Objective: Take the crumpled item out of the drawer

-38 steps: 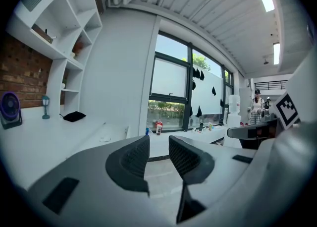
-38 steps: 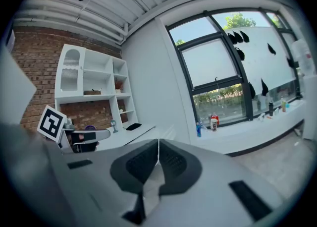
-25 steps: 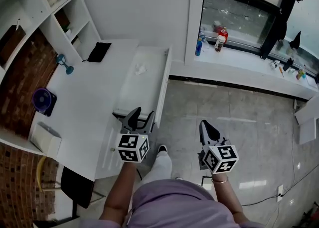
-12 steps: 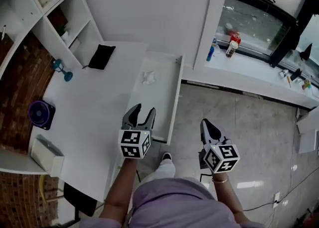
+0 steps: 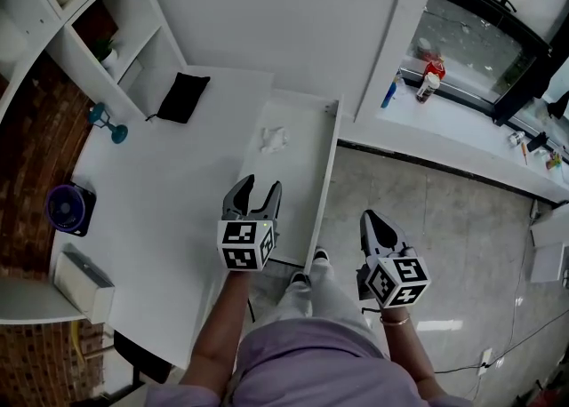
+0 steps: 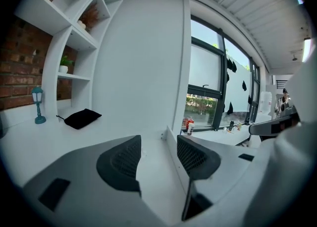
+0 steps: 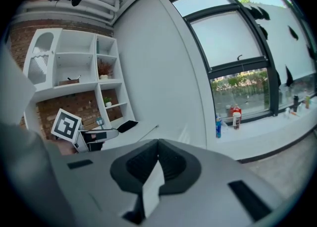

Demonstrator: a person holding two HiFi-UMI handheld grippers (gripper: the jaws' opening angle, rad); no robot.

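Observation:
A white crumpled item lies in the far part of the open white drawer, which sticks out from the desk. My left gripper hovers above the drawer's near end, well short of the item. Its jaws are opening and nothing is between them. In the left gripper view the left gripper looks along the drawer; I cannot make out the item there. My right gripper is shut and empty over the floor, right of the drawer. Its pads meet in the right gripper view.
On the desk lie a black pouch, a small blue lamp figure, a purple fan and a white box. Open shelves stand behind. Bottles stand on the windowsill. Grey tiled floor spreads to the right.
The head view has moved closer to the desk. My left gripper has come forward over the drawer's near end, its jaws a little wider. The right gripper has stayed shut at the same spot.

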